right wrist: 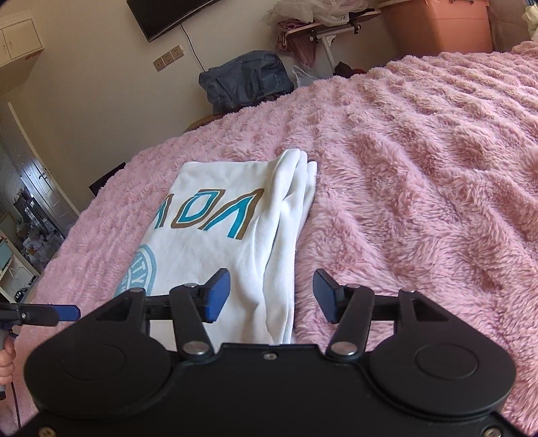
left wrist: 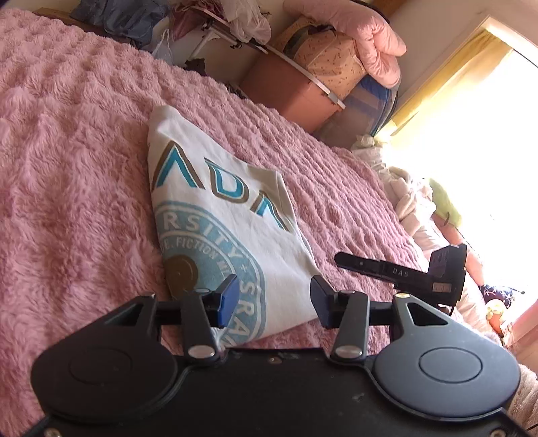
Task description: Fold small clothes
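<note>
My left gripper: jaws spread wide, holding nothing, low over the shirt's near edge.
Shirt: white, soft, folded into a flat stack with teal-and-brown lettering, lying on my fluffy pink blanket.
My right gripper: jaws parted wide, empty, above the shirt's layered folded edge.
Pink bin: closed, bundles piled on top.

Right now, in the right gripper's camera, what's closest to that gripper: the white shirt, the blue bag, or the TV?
1. White shirt, right under the open right gripper.
2. Blue bag, past the bed's far edge.
3. TV, up on the wall.
</note>
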{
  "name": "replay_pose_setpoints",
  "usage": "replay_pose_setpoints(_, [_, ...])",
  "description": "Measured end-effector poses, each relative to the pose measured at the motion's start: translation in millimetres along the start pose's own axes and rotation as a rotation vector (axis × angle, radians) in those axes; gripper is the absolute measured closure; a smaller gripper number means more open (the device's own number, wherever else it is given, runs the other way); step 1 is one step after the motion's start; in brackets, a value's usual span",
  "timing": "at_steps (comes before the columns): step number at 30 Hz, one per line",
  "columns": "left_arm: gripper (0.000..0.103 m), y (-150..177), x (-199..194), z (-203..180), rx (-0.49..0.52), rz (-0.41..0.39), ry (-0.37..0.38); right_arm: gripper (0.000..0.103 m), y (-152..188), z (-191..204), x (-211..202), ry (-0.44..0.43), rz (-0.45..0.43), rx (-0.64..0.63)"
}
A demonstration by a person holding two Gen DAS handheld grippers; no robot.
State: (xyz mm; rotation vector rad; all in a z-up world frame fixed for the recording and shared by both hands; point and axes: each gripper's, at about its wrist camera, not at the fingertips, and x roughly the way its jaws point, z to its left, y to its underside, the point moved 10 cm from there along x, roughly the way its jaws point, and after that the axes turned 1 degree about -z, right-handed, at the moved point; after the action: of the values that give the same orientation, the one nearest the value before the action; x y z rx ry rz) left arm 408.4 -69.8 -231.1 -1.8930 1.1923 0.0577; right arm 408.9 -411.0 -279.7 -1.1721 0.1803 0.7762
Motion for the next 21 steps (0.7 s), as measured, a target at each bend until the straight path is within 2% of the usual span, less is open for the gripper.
replay_pose_setpoints(3, [0.052,-20.5,0.3,33.0,-0.067,-0.031,-0.027,0.047,-4.8,-5.6,3.5,-0.024,0.004,0.029])
replay_pose_setpoints(5, [0.052,-28.2,7.2,55.0,-0.144,-0.034,0.001,0.047,-5.8,-6.1,8.6,-0.050,0.013,0.043])
replay_pose_setpoints(8, [0.052,-31.4,25.2,89.5,-0.285,-0.007,0.040,0.046,-5.4,-7.7,21.0,-0.114,0.044,0.089])
replay_pose_setpoints(12, [0.052,-19.7,51.6,113.0,-0.421,0.053,0.097,0.046,-4.7,-16.6,37.8,-0.139,0.056,0.173])
replay_pose_setpoints(17, [0.052,-15.0,73.5,125.6,-0.487,0.077,0.157,0.045,4.5,-25.5,59.4,-0.199,0.117,0.248])
replay_pose_setpoints(21, [0.052,-25.5,89.4,129.0,-0.536,0.092,0.237,0.044,2.6,-28.6,72.7,-0.278,0.113,0.311])
